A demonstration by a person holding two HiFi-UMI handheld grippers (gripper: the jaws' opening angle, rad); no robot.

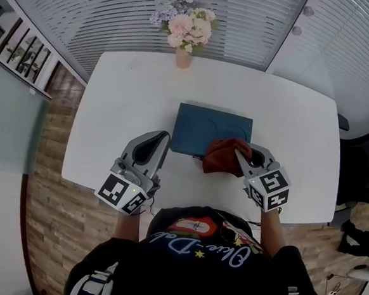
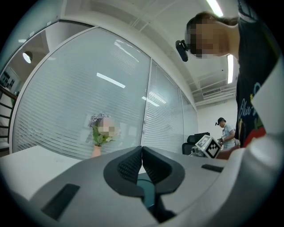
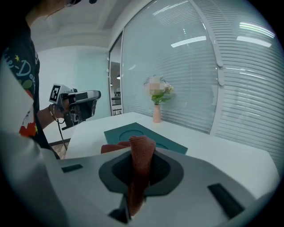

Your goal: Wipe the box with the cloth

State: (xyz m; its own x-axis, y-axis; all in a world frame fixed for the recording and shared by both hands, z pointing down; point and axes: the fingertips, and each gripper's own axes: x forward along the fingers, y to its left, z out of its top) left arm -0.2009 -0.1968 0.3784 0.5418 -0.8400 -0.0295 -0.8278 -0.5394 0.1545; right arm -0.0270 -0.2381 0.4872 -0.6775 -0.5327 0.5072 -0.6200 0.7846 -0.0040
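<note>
One white rounded-corner table [image 1: 111, 106], just the one. One flat dark teal rectangular box [image 1: 202, 129], and its lid shows two pressed round outlines [image 3: 131, 132]. One rust-red crumpled cloth [image 1: 222, 158]. One slim pink vase [image 1: 183, 58], with one bunch of pale pink, cream and lilac flowers [image 1: 187, 26]. Grippers, two: the grey left gripper [image 1: 166, 136] and the grey right gripper [image 1: 238, 153], two jaws each. One black-and-white marker cube [image 1: 122, 193] per gripper, so two cubes. People, two: the wearer in the dark printed shirt [image 1: 194, 265], plus one standing figure [image 2: 226, 133] far back in the left gripper view.
</note>
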